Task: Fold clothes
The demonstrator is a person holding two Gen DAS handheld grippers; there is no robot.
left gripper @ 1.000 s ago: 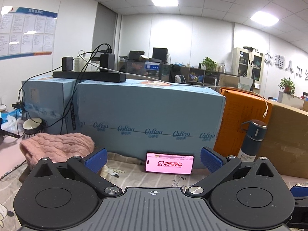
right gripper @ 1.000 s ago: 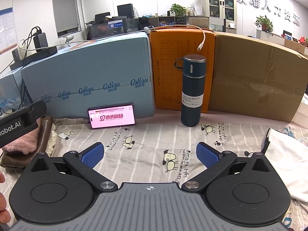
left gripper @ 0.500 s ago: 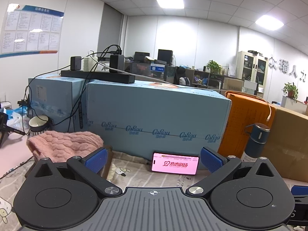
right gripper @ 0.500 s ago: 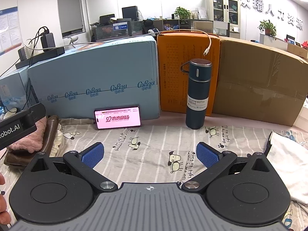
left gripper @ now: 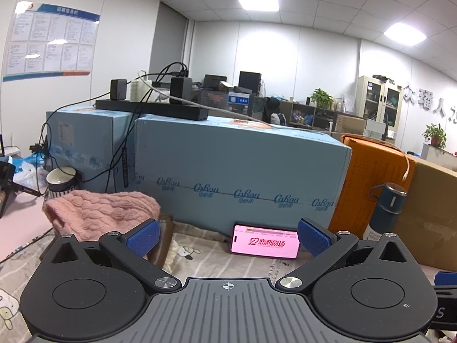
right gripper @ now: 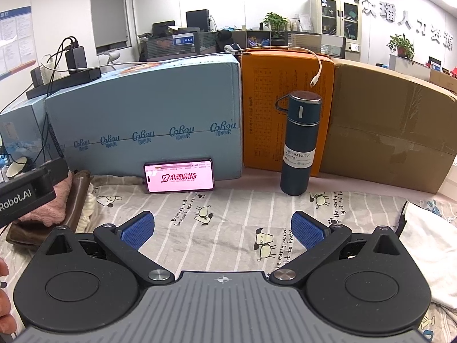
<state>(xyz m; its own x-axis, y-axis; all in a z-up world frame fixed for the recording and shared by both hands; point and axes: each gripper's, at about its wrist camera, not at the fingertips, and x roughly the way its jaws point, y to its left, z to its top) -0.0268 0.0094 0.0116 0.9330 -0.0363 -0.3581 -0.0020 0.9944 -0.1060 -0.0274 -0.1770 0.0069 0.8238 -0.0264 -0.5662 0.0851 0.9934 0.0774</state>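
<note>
In the left wrist view, the left gripper (left gripper: pixel 227 237) is held above the patterned cloth (left gripper: pixel 200 260) with its jaws wide apart and nothing between them, a stance judged to suit an approach, not a grasp. To the near left a pink knitted garment (left gripper: pixel 100 211) lies on top of a brown folded item (left gripper: pixel 164 240), apparently stacked aside as finished work. A lit phone (left gripper: pixel 264 244) is propped against the blue box (left gripper: pixel 237 171) at the far edge, probably so that its screen can be watched. In the right wrist view, the right gripper (right gripper: pixel 222 230) is likewise held with its jaws spread and empty over the bare middle of the cloth, which seems kept free as the folding area. A white garment (right gripper: pixel 428 254) lies crumpled at the near right, just beside the right jaw, and is judged to be the next piece. A vacuum bottle (right gripper: pixel 298 148) stands upright against the orange box (right gripper: pixel 268 114), out of the way.
</note>
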